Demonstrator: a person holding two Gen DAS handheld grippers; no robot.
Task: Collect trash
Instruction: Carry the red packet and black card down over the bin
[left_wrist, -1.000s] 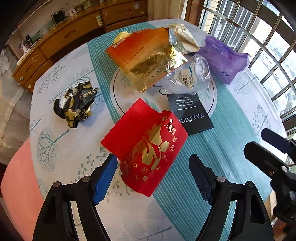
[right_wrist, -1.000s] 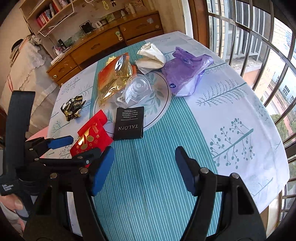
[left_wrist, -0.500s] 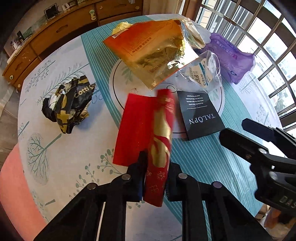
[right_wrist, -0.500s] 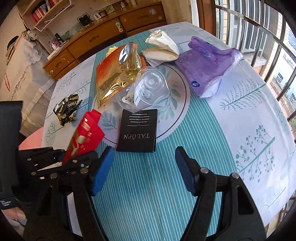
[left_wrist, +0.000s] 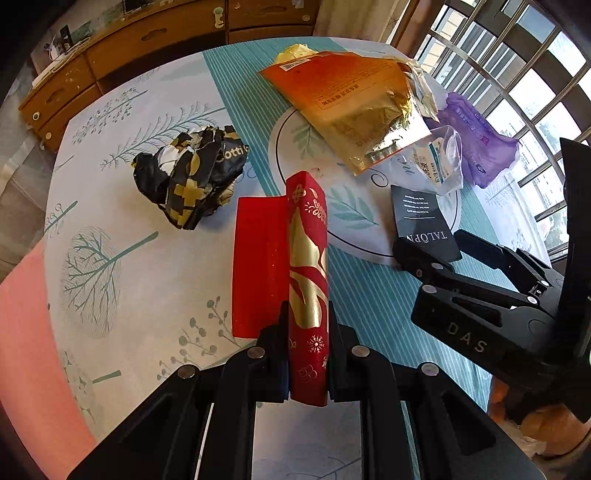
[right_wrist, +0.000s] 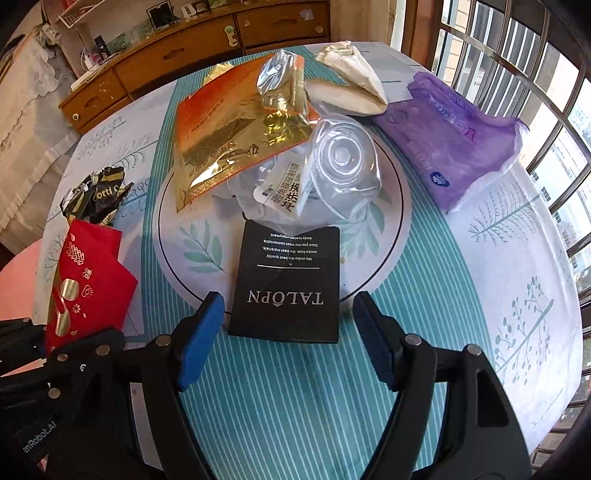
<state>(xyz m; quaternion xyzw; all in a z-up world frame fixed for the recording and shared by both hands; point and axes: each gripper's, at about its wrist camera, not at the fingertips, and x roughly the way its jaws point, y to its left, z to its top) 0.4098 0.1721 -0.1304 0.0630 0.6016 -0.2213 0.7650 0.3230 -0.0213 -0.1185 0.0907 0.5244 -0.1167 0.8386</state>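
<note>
My left gripper (left_wrist: 308, 332) is shut on a red and gold envelope (left_wrist: 306, 266), folded lengthwise and lifted off the cloth; in the right wrist view the red envelope (right_wrist: 88, 284) sticks up at the left. My right gripper (right_wrist: 288, 332) hangs over the near edge of a black TALOPN card (right_wrist: 286, 284), its jaws opening wide, the blue pads (right_wrist: 201, 339) flanking the card's lower corners without touching it. In the left wrist view the black card (left_wrist: 424, 218) lies just beyond the right gripper's fingers (left_wrist: 424, 266).
On the round table (right_wrist: 461, 295): a crumpled black and gold wrapper (left_wrist: 192, 173), an orange and gold foil bag (right_wrist: 236, 133), a clear plastic bag (right_wrist: 332, 173), a purple pack (right_wrist: 454, 136) and a white paper bag (right_wrist: 351, 85). A wooden sideboard (right_wrist: 177, 59) stands behind, barred windows to the right.
The left gripper shut on the red envelope, folding it, and lifted it. The right gripper came down and forward to the black card, which now lies between its fingers.
</note>
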